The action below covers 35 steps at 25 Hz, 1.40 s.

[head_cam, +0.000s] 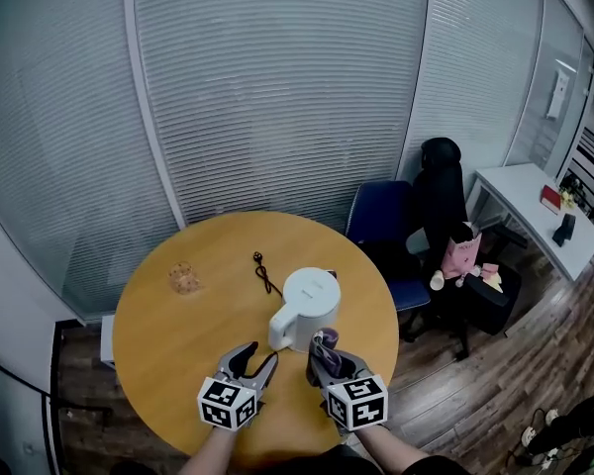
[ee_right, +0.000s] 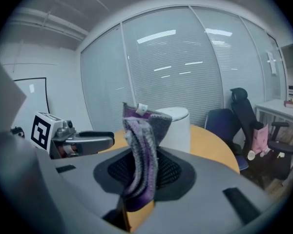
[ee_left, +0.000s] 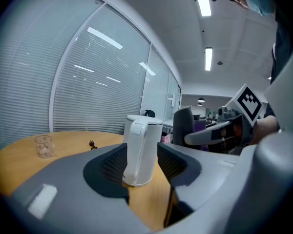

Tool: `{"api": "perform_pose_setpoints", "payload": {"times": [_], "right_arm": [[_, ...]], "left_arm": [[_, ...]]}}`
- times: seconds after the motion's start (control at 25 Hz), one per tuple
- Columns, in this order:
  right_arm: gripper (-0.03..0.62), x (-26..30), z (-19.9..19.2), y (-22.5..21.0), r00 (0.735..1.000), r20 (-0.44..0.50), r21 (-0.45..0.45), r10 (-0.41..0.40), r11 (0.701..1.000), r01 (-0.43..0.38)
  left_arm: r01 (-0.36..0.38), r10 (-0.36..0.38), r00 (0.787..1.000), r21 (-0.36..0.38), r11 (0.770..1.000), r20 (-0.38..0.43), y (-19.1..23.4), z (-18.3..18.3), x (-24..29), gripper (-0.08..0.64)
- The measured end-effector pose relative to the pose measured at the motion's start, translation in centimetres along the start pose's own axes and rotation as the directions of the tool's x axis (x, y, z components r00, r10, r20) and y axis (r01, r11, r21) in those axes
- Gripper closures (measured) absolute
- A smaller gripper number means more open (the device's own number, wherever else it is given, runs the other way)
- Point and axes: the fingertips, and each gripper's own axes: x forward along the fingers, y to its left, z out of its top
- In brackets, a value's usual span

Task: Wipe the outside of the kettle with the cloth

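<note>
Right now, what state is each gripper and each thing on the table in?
left gripper: open, gripping nothing
right gripper: shut on the cloth
cloth: bunched, standing up between the jaws
kettle: upright on the table, lid shut
glass: upright
cord: lying loose, apart from the kettle

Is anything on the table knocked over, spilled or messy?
Not really. The white kettle stands upright on the round table, and nothing is spilled. The only stray thing is a thin black cord lying loose in a curl just past the kettle, plugged into nothing that shows.
</note>
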Motion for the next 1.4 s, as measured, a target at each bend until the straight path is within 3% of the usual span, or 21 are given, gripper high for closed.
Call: {"api": "perform_pose_setpoints", "payload": {"times": [0.32, 0.68, 0.96, 1.16, 1.4], "right_arm": [[0.495, 4.5, 1.6, -1.8, 0.999, -0.021, -0.073, 0.027, 0.997, -0.029], [0.495, 7.3, -2.6, -2.6, 0.992, -0.106, -0.019, 0.062, 0.998, -0.064], [0.495, 10.3, -9.8, -4.1, 0.957, -0.279, 0.181, 0.079, 0.983, -0.029], [0.495, 11.6, -14.7, -5.6, 0.918, -0.382, 0.383, 0.107, 0.922, 0.052], [0.495, 10.2, -14.0, -6.1, 0.923, -0.360, 0.404, 0.134, 0.914, 0.025]], "left_arm": [[-0.023, 0.025, 0.999, 0.054, 0.998, -0.039, 1.1, 1.3, 4.3, 0.371], [-0.042, 0.048, 0.996, 0.070, 0.997, -0.075, 1.7, 1.2, 6.6, 0.374], [-0.045, 0.051, 0.995, 0.076, 0.996, -0.086, 1.9, 1.1, 6.6, 0.393], [-0.047, 0.053, 0.995, 0.066, 0.997, -0.086, 1.9, 0.9, 6.6, 0.393], [-0.041, 0.045, 0.996, 0.055, 0.998, -0.081, 2.0, 0.8, 6.7, 0.393]]}}
